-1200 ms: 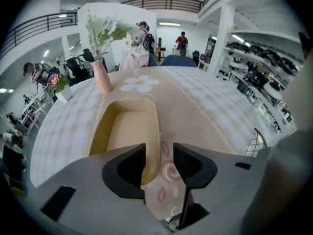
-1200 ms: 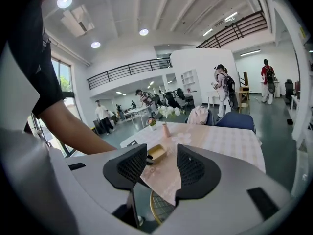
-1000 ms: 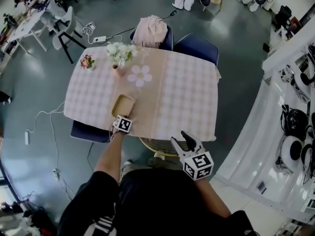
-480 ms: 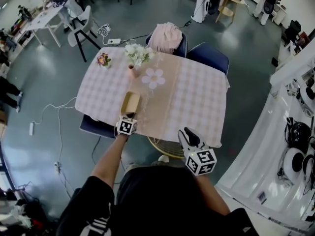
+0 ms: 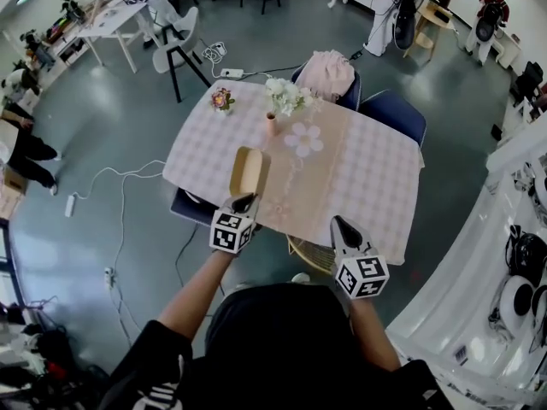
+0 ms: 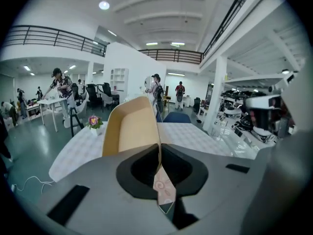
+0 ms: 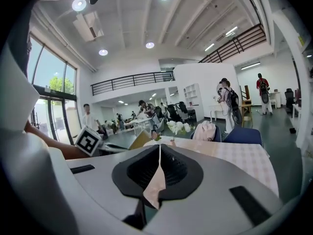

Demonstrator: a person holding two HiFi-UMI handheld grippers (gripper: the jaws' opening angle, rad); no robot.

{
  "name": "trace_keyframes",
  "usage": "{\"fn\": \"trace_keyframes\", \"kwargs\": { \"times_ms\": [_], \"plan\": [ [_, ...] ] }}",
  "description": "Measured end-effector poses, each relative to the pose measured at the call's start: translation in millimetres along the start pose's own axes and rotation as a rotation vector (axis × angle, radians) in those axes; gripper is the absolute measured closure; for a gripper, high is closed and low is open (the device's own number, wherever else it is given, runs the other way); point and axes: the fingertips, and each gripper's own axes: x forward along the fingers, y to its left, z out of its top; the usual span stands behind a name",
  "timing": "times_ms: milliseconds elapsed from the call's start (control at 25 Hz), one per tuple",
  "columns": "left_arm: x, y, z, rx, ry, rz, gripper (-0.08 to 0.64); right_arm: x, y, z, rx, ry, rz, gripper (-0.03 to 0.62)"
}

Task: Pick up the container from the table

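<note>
The container (image 5: 248, 171) is a shallow tan cardboard tray, held up over the near left part of the pink checked table (image 5: 367, 178). My left gripper (image 5: 245, 202) is shut on the tray's near wall. In the left gripper view the tray (image 6: 129, 131) stands tilted up between the jaws of my left gripper (image 6: 159, 163). My right gripper (image 5: 343, 225) hovers over the table's near edge, apart from the tray. Its jaws are closing and meet with nothing between them (image 7: 159, 168). The right gripper view shows the tray (image 7: 139, 140) off to the left.
A vase of white flowers (image 5: 282, 101), a small pink potted flower (image 5: 222, 101) and a flower-shaped mat (image 5: 303, 139) are on the far half of the table. Chairs (image 5: 393, 114) stand behind it, one draped with pink cloth (image 5: 327, 73). A wicker stool (image 5: 308, 254) sits below the near edge.
My left gripper has risen with the tray, lifting it off the table and tilting it. The right gripper's jaws have gone from wide open to closed as it moved towards the table.
</note>
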Motion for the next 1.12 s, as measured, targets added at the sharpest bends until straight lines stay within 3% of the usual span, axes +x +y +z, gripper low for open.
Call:
{"fn": "trace_keyframes", "kwargs": {
  "times_ms": [200,480,1120],
  "plan": [
    [-68.7,2.0,37.3,0.0,-0.122,-0.005,0.541,12.0,36.6,11.4,-0.007,-0.061,-0.013,0.591],
    [-134.6,24.3,54.2,-0.039,-0.257,-0.007,0.541,27.4,76.3,27.7,-0.034,-0.113,-0.041,0.594],
    [-217.9,56.3,40.4,-0.029,-0.335,-0.043,0.541,41.6,156.2,17.0,-0.101,-0.114,-0.062,0.594]
  ]
}}
